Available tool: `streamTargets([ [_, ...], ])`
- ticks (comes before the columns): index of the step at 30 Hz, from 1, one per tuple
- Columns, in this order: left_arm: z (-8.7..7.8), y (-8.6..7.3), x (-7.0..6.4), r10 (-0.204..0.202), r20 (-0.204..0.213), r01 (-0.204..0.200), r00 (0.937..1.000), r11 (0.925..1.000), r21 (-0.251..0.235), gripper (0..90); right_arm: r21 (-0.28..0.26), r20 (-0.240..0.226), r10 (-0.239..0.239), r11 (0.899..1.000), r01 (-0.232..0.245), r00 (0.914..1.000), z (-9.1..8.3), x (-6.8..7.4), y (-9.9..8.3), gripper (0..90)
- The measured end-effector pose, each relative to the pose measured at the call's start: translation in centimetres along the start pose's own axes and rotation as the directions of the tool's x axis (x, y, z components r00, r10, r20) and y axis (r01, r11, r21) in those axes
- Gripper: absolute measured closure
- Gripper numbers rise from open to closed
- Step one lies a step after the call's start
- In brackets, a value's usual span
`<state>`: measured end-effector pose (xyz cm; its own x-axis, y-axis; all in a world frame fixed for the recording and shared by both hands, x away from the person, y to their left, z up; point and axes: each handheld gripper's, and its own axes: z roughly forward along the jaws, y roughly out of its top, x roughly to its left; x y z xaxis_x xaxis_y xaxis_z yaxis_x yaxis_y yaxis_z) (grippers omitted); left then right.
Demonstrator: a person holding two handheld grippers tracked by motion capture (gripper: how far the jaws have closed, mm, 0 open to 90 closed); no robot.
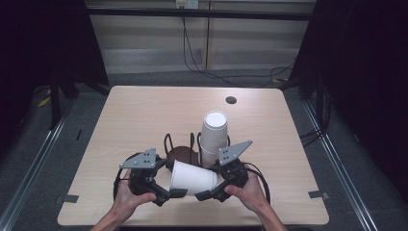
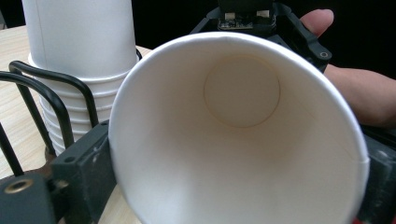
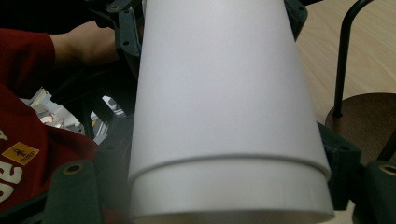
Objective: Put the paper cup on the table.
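Note:
A white paper cup (image 1: pixel 193 178) lies on its side above the table's front edge, held between both grippers. My left gripper (image 1: pixel 172 179) is shut on its wide mouth end; the left gripper view looks straight into the cup (image 2: pixel 238 140), with black fingers (image 2: pixel 86 163) on either side of the rim. My right gripper (image 1: pixel 208 182) is shut on the narrow base end; in the right gripper view the cup's outer wall (image 3: pixel 219 102) runs away from me between its jaws. A faint step rings the cup near that end.
A stack of white cups (image 1: pixel 213 137) stands in a black wire holder (image 1: pixel 168 142) with a brown round base (image 1: pixel 183 154) just behind the grippers. A dark round hole (image 1: pixel 231 100) sits at the table's far right. Cables lie on the floor beyond.

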<state>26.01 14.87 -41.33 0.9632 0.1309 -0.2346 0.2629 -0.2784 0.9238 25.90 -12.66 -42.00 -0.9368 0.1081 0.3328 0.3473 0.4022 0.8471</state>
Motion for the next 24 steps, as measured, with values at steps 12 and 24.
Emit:
streamTargets([
  [12, -0.1, 0.1, 0.4, -0.013, 0.018, 0.013, 0.9997, 0.9999, 0.009, 13.2, 0.006, 0.054, -0.004, 1.000, 0.003, 0.9986, -0.2, -0.1, -0.1, 19.5],
  [24, -0.3, 0.2, 0.6, -0.034, -0.020, 0.035, 0.9992, 0.9981, 0.051, 13.4, -0.027, 0.102, 0.021, 0.999, -0.019, 0.9945, -1.1, -0.4, -0.5, 14.5],
])
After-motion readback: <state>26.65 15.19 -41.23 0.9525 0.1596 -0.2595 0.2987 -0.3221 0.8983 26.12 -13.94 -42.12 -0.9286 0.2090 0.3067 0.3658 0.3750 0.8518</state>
